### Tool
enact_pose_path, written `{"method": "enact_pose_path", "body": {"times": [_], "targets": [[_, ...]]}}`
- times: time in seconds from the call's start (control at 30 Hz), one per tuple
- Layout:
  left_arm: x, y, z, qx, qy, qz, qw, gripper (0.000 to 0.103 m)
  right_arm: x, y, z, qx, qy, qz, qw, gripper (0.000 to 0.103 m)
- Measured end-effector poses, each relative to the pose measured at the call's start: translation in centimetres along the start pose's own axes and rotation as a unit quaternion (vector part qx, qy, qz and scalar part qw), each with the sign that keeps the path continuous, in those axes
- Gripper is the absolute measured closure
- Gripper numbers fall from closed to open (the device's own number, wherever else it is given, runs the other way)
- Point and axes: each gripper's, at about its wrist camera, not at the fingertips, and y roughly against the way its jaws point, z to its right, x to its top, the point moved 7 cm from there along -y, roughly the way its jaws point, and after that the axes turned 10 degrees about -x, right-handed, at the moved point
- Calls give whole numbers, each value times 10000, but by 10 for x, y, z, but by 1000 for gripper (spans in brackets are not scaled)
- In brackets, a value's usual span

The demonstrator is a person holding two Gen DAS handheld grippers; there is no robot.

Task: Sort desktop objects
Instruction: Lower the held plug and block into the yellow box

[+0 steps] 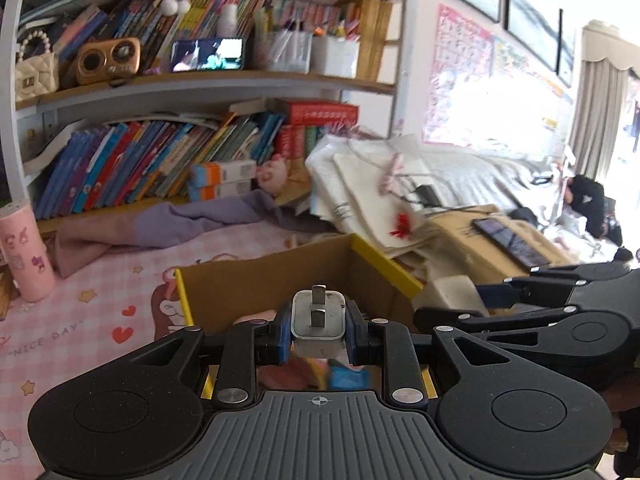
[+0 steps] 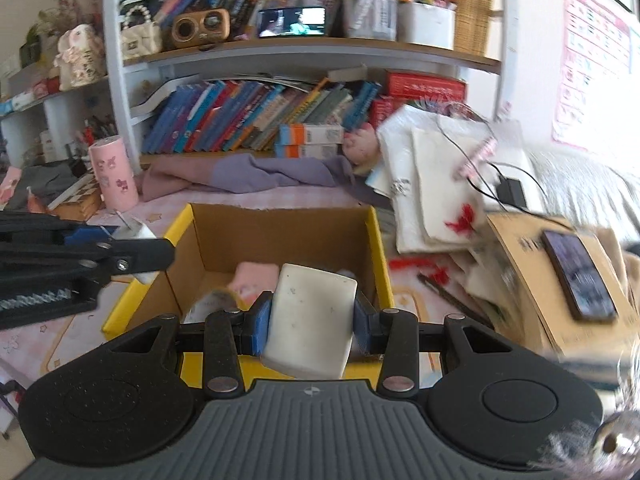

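My left gripper (image 1: pixel 318 330) is shut on a small white plug adapter (image 1: pixel 318 320), prongs pointing up, held above the near wall of an open cardboard box (image 1: pixel 264 276) with yellow edges. My right gripper (image 2: pixel 310 322) is shut on a white rounded block (image 2: pixel 310 320), tilted, over the front of the same box (image 2: pixel 280 232). Inside the box lie a pink item (image 2: pixel 256 276) and other small things, partly hidden. In the right wrist view the left gripper (image 2: pixel 120 240) with the adapter (image 2: pixel 138 234) enters from the left; in the left wrist view the right gripper (image 1: pixel 460 304) holds the block (image 1: pixel 450 290) at right.
A pink patterned mat (image 1: pixel 92 320) covers the desk. A pink cup (image 1: pixel 26 252) stands at left. Purple cloth (image 1: pixel 192 216) lies before the bookshelf (image 1: pixel 200 84). White bags (image 2: pixel 432 184), a carton (image 2: pixel 532 264) with a phone (image 2: pixel 578 276) and a black charger (image 2: pixel 510 192) crowd the right.
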Motion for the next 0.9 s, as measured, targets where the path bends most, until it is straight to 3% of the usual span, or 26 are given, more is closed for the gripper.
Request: {"method": "enact_pose_path", "body": {"times": [0.2, 0.43, 0.67, 0.9], "targets": [[-14, -31, -11, 304, -112, -366, 9988, 79, 1, -41, -12, 161, 339, -177, 9991, 65], [-34, -58, -18, 458, -223, -807, 9954, 79, -16, -85, -20, 268, 576, -670, 9957, 65], [-49, -72, -19, 541, -185, -1122, 9920, 79, -30, -106, -26, 439, 702, -1019, 9913, 65], [-50, -75, -20, 600, -105, -1165, 9913, 79, -36, -116, -26, 595, 638, -1259, 9882, 65]]}}
